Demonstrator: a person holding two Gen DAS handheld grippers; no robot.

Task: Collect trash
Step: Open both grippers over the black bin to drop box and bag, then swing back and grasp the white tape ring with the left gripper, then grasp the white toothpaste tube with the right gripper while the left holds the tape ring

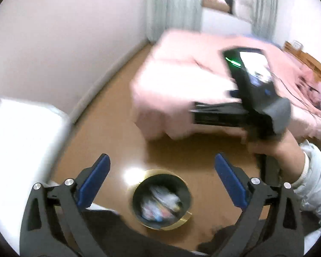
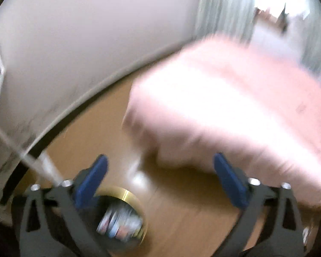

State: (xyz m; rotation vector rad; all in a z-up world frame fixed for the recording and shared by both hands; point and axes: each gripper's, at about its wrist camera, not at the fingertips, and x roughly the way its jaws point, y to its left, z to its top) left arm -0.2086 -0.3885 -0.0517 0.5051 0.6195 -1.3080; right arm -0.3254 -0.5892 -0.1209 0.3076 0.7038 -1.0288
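Note:
A round black bin with a gold rim (image 1: 161, 199) stands on the wooden floor below me, with blurred pieces of trash (image 1: 160, 205) inside. My left gripper (image 1: 161, 167) hangs above it, its blue pads wide apart and nothing between them. The left wrist view also shows the other gripper's black body (image 1: 252, 98) in a person's hand (image 1: 274, 147), up to the right in front of the bed. In the right wrist view the same bin (image 2: 126, 212) sits at the lower left, trash (image 2: 119, 222) in it. My right gripper (image 2: 160, 169) is open and empty over the floor.
A bed with a pink cover (image 1: 182, 81) fills the right side, close to the bin. A white wall (image 1: 64, 42) with a skirting board runs along the left. A white piece of furniture (image 1: 21, 139) stands at the left edge. Grey curtains (image 1: 173, 6) hang behind the bed.

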